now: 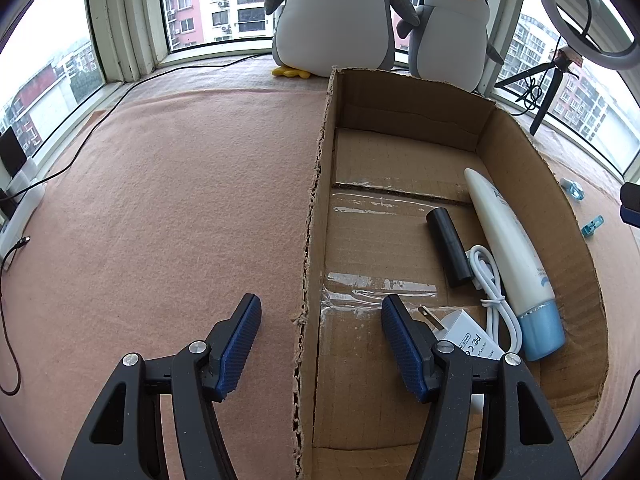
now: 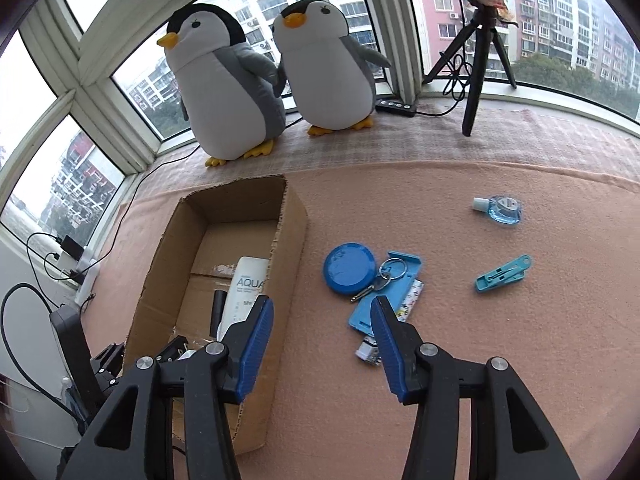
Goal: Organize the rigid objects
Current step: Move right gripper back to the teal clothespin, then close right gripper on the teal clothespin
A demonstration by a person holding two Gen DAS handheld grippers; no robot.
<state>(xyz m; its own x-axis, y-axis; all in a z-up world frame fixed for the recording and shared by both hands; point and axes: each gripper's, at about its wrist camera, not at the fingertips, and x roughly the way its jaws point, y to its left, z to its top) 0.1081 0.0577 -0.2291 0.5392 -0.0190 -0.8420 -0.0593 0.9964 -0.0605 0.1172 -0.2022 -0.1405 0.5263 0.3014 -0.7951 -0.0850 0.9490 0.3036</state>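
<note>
Left wrist view shows my left tongs (image 1: 320,344) spread apart and empty, straddling the near wall of the open brown cardboard box (image 1: 316,208). Along the box's right side lie a white tube with a pale blue cap (image 1: 508,256), a short black cylinder (image 1: 448,248), a coiled white cable (image 1: 494,292) and a white plug-in charger (image 1: 460,330), so I judge four items stowed.

In the right wrist view my right tongs (image 2: 322,344) also stand apart, holding nothing, low in the frame. On the pink felt surface at centre right wait a round blue disc (image 2: 349,269), a key on a ring (image 2: 378,280), a flat light-blue rectangular holder (image 2: 374,304), a turquoise plastic clip (image 2: 502,274) and, further up, a small clear-blue bottle with a white cap (image 2: 500,209). I'd say roughly half remains.
</note>
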